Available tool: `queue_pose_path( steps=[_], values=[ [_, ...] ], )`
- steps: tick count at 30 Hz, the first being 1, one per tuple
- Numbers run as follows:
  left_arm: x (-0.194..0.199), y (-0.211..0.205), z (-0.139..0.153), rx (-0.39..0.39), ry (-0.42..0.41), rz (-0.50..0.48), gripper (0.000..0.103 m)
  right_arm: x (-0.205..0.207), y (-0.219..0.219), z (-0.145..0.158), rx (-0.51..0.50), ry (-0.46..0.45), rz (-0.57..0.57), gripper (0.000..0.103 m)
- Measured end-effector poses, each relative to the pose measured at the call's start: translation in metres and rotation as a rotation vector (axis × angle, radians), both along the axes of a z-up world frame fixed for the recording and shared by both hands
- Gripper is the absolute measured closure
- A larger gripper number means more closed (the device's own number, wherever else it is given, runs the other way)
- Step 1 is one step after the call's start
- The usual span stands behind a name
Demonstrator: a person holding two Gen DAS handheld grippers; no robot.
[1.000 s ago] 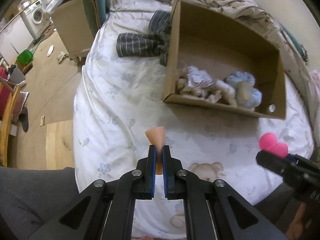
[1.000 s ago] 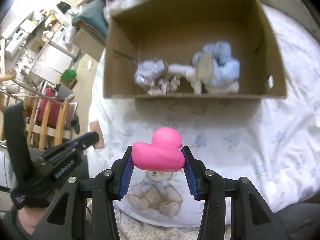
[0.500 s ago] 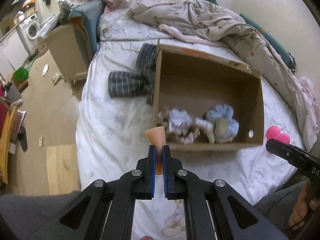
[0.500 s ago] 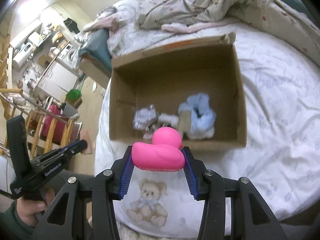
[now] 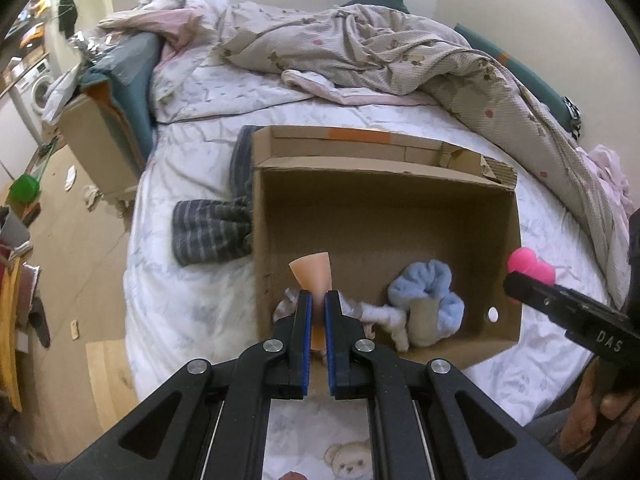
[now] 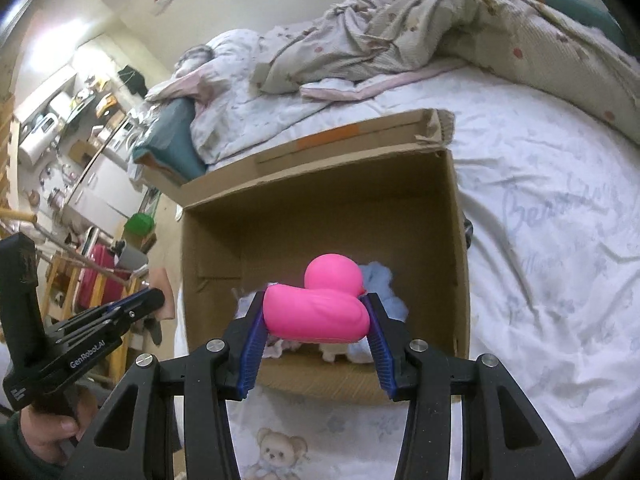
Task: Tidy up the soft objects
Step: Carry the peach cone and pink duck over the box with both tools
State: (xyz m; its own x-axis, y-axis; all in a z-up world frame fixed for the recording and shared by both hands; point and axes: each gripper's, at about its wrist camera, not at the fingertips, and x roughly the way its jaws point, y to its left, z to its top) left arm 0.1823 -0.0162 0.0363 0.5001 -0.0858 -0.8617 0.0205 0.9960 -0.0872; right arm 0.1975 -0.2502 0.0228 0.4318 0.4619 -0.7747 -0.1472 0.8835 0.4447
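Observation:
An open cardboard box [image 5: 384, 216] [image 6: 320, 216] lies on the bed. Inside it lie a light blue plush [image 5: 426, 292] [image 6: 380, 280] and pale crumpled soft items [image 5: 380, 316]. My left gripper [image 5: 316, 300] is shut on a peach soft piece [image 5: 312, 272] and holds it above the box's near left part. My right gripper [image 6: 316, 312] is shut on a pink soft duck [image 6: 320, 304] above the box's near edge; the duck also shows in the left wrist view [image 5: 530, 264]. The left gripper shows at the left of the right wrist view [image 6: 136, 304].
A striped grey garment [image 5: 212, 228] lies left of the box. A rumpled duvet [image 5: 380, 48] covers the far side of the bed. A second cardboard box [image 5: 100, 136] stands by the bed's left side. The wooden floor [image 5: 68, 280] holds clutter.
Both grippers have risen and moved forward over the box, each keeping its hold. The box now sits lower and nearer in both views.

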Motion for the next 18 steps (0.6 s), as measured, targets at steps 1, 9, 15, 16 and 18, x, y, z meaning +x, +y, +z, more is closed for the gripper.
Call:
queue_pose_path(
  steps=[1, 9, 15, 16, 18],
  values=[
    [0.004, -0.002, -0.003, -0.004, 0.000, -0.005, 0.097, 0.002, -0.002, -0.003, 0.006, 0.003, -0.003, 0.054],
    [0.015, -0.001, -0.041, -0.047, 0.005, -0.023, 0.097, 0.012, -0.016, -0.028, 0.016, 0.057, -0.054, 0.054],
    [0.021, -0.002, -0.052, -0.053, 0.041, -0.019, 0.097, 0.018, -0.015, -0.044, -0.003, 0.108, -0.048, 0.054],
    [0.021, -0.002, -0.054, -0.054, 0.049, -0.016, 0.097, 0.019, -0.013, -0.047, -0.009, 0.116, -0.042, 0.054],
    [0.022, -0.004, -0.058, -0.042, 0.064, -0.018, 0.097, 0.020, -0.006, -0.051, -0.022, 0.130, -0.025, 0.054]
  ],
)
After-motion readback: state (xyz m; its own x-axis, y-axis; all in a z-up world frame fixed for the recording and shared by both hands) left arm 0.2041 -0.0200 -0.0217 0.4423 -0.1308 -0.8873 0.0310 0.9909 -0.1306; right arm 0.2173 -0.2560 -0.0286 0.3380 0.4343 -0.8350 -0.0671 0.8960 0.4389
